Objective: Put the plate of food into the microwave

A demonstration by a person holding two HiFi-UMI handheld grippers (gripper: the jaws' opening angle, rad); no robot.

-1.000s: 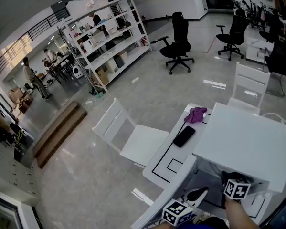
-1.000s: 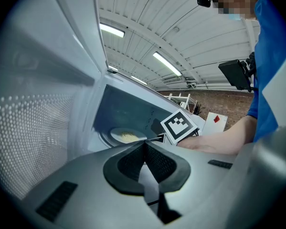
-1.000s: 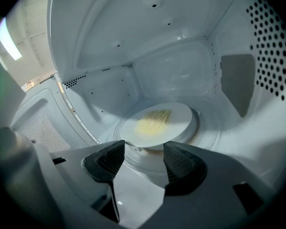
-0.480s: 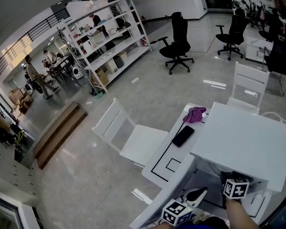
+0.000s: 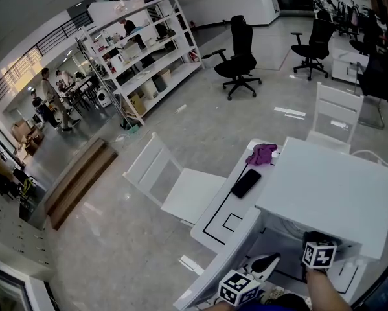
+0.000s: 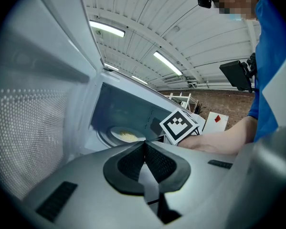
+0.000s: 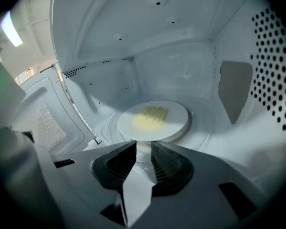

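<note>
Two grippers, both at the mouth of the microwave (image 5: 323, 186). Left of it on the table (image 5: 210, 230): black phone (image 5: 246, 183), purple cloth (image 5: 262, 153). Left gripper (image 6: 143, 146): my fingers are clenched together with nothing between them. The mesh door (image 6: 23, 128) stands open on its left, and the right gripper's marker cube (image 6: 179, 125) is just past the tips. The plate of food (image 7: 154, 120) is inside the cavity, flat on the turntable (image 7: 202, 130), with the yellow food in its middle. Right gripper (image 7: 143, 147): fingers are closing, with a gap between the pads and only cavity floor in it. The plate's near rim is just beyond the tips, untouched.
</note>
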